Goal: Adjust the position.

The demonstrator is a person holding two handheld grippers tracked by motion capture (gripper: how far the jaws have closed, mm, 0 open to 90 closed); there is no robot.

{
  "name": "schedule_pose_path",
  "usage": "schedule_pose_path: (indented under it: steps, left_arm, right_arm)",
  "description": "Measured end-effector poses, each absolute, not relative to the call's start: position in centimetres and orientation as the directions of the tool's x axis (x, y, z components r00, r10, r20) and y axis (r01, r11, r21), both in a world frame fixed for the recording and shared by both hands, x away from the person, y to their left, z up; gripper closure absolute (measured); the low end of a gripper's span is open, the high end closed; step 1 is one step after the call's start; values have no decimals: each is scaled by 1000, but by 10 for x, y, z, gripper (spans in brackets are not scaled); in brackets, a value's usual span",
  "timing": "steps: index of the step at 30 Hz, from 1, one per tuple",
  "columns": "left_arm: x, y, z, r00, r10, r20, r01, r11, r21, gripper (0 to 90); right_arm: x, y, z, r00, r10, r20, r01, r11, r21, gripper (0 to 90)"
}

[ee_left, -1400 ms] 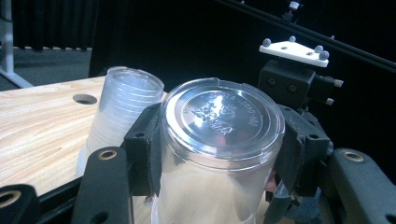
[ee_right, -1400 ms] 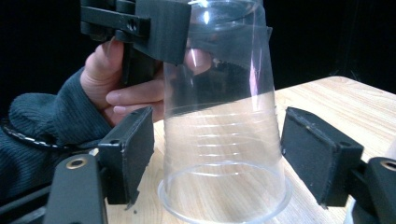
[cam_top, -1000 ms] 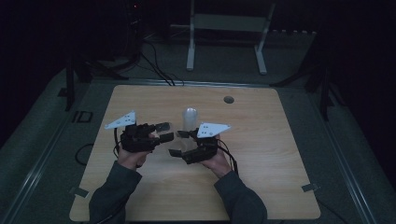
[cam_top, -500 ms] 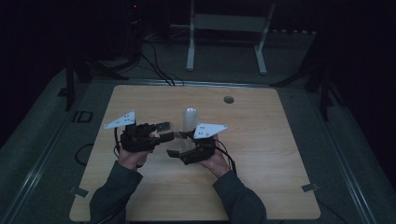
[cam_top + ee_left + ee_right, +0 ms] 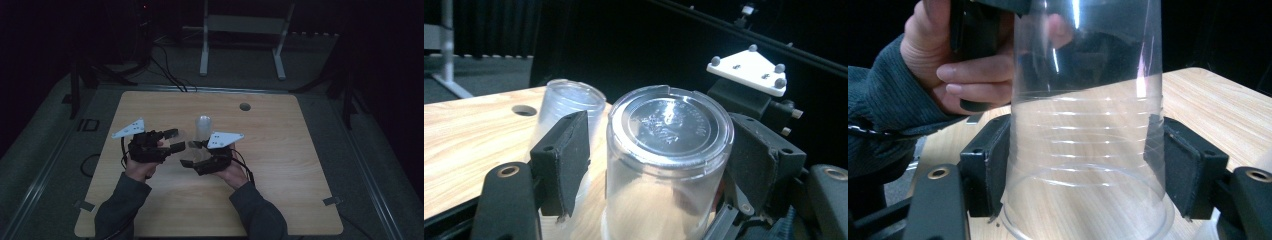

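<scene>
The high view is looking down on the table (image 5: 280, 200) from afar, while both gripper views are sharing the clear cup (image 5: 667, 165) up close.

The left gripper (image 5: 174, 140) lets go: its black jaws, clamped tight a moment ago, have just sprung apart and now stand clear on either side of the upside-down clear plastic cup (image 5: 667, 165). Meanwhile the right gripper (image 5: 189, 154) has just been squeezing inward, its pads (image 5: 989, 165) closing onto the walls of that same cup (image 5: 1088, 130) between them.
</scene>
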State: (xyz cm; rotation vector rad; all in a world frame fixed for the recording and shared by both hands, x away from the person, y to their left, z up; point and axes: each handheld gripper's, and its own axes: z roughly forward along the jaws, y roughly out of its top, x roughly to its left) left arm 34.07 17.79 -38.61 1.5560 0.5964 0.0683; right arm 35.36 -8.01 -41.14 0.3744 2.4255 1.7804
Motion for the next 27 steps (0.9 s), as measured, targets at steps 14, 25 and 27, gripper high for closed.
schedule_pose_path:
  steps: [14, 25, 27]
  left_arm:
    - [340, 185, -386, 848, 442, -292, 311, 30, 950, 278]
    - [340, 187, -387, 821, 502, -271, 304, 18, 953, 280]
    - [340, 187, -387, 817, 511, -267, 301, 16, 953, 280]
  right_arm:
    - [357, -89, -408, -948, 316, 29, 139, 333, 932, 292]
    - [362, -98, -405, -923, 385, 6, 165, 382, 909, 292]
    - [362, -99, -405, -920, 391, 6, 170, 388, 906, 292]
